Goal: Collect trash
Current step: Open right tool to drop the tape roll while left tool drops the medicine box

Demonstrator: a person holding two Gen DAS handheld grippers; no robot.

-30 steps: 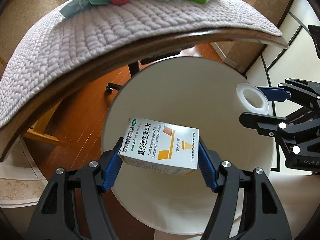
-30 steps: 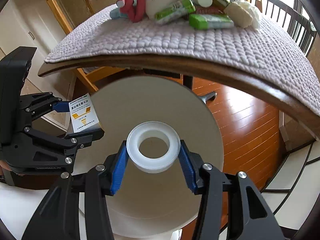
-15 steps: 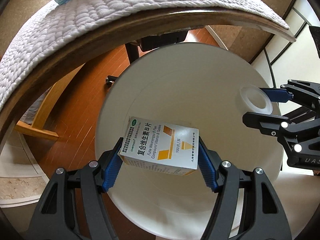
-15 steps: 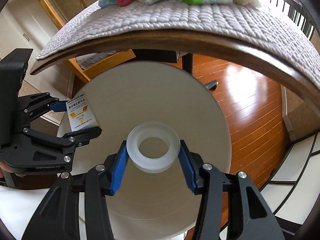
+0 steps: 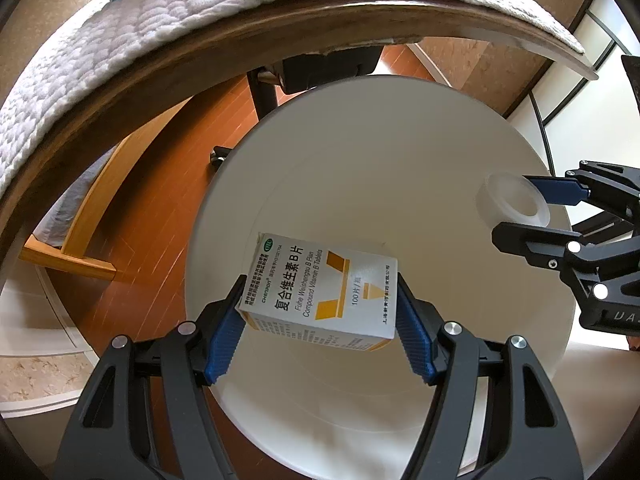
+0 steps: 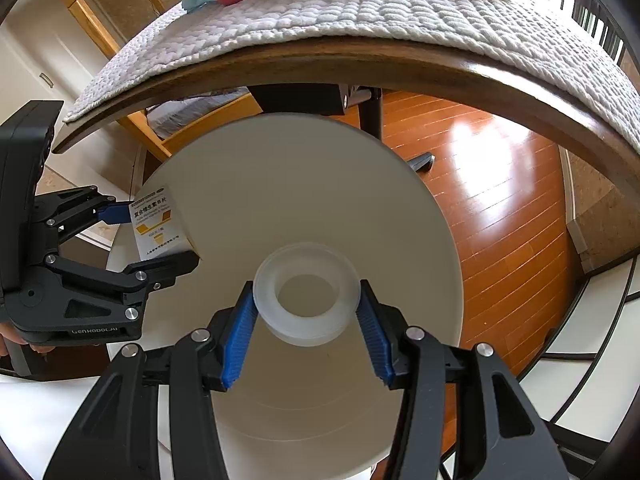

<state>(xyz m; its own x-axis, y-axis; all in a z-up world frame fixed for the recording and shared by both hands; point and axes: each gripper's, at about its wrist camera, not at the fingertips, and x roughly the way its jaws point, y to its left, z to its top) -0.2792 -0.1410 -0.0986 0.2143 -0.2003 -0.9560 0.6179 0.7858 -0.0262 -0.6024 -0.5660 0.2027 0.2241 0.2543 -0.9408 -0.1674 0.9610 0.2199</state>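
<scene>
The left gripper (image 5: 320, 316) has its blue fingers (image 5: 224, 332) pressed on the two ends of a white and orange medicine box (image 5: 320, 290), about half spread to fit its length. The box hangs above the open mouth of a white bin (image 5: 360, 140), toward the near side of the bin's rim. Its top face reads "CHENPON", large Chinese characters ending in "B", then "Fuhe Weishengsu B Pian", "Compound Vitamin B Tablets" and "100" beside an orange mark; the smaller print is too fine to read.

The right gripper (image 6: 306, 320) is closed fairly narrow on a clear tape roll (image 6: 307, 294), its fingers (image 6: 240, 332) touching the roll's outer edge on both sides. The roll also hangs over the bin, near its middle. In the right wrist view, the left gripper's body carries the raised lettering "GenROBOT.AI".

Beyond the bin's far rim runs the wooden edge of the desk (image 6: 360, 60), covered by a knitted mat (image 6: 360, 16).
</scene>
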